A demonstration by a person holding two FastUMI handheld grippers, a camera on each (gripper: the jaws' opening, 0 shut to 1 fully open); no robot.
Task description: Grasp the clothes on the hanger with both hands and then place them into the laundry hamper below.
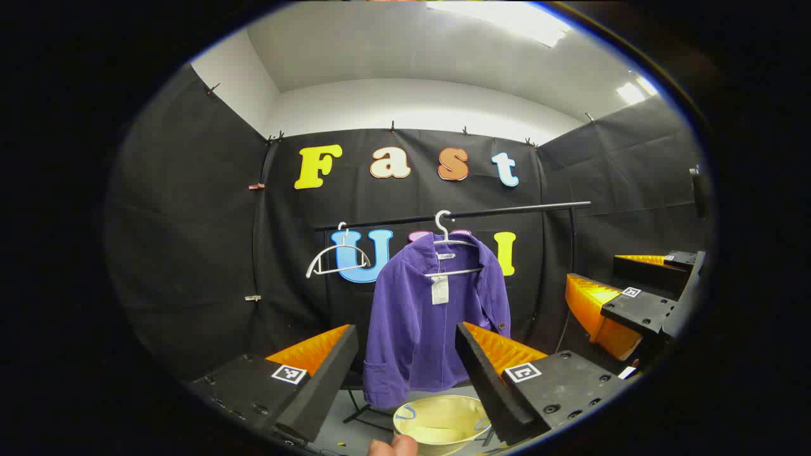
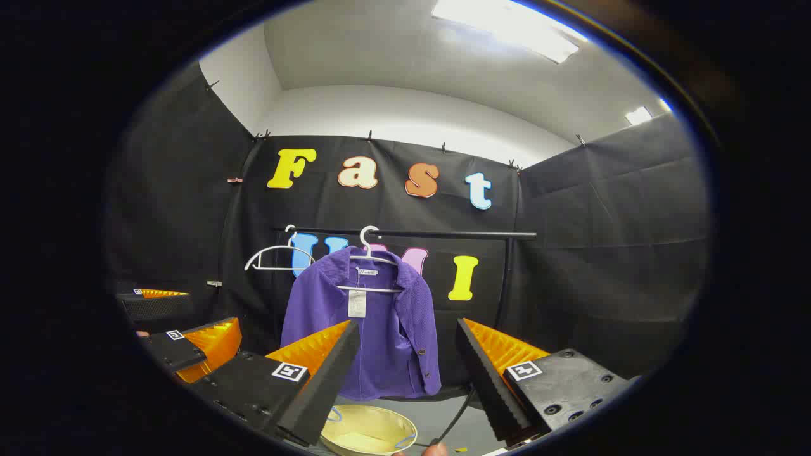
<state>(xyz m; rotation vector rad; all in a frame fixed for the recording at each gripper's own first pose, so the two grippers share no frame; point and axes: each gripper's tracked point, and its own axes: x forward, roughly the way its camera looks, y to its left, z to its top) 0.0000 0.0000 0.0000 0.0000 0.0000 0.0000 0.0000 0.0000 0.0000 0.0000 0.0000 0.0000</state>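
Here we are in the booth, and the purple jacket (image 1: 421,316) hangs on a white hanger (image 1: 451,244) from the dark rail (image 1: 507,210), front open, a paper tag (image 1: 440,289) dangling at the collar. Left gripper (image 1: 405,370) points straight at it, fingers spread wide, nothing between them, the jacket's lower half framed in the gap and well off from the tips. Down below, the pale yellow hamper (image 1: 440,421) sits on the floor right under the jacket's hem, its mouth open, blue handles on the rim. A fingertip (image 1: 393,446) pokes in at the bottom edge. Off to the right of this view sits the other gripper (image 1: 624,297), fingers apart and holding nothing. Over to the right gripper view: jacket (image 2: 374,329) again, a bit left of centre, on its hanger (image 2: 370,253), with a second, bare hanger (image 2: 279,256) beside it on the rail (image 2: 443,234). Right gripper (image 2: 408,373) is wide open too, empty, well short of the cloth. Hamper (image 2: 367,430) shows low between the fingers, a dark cable (image 2: 456,411) trailing across the floor just beside it. At far left the left gripper (image 2: 184,329) shows, open as well.
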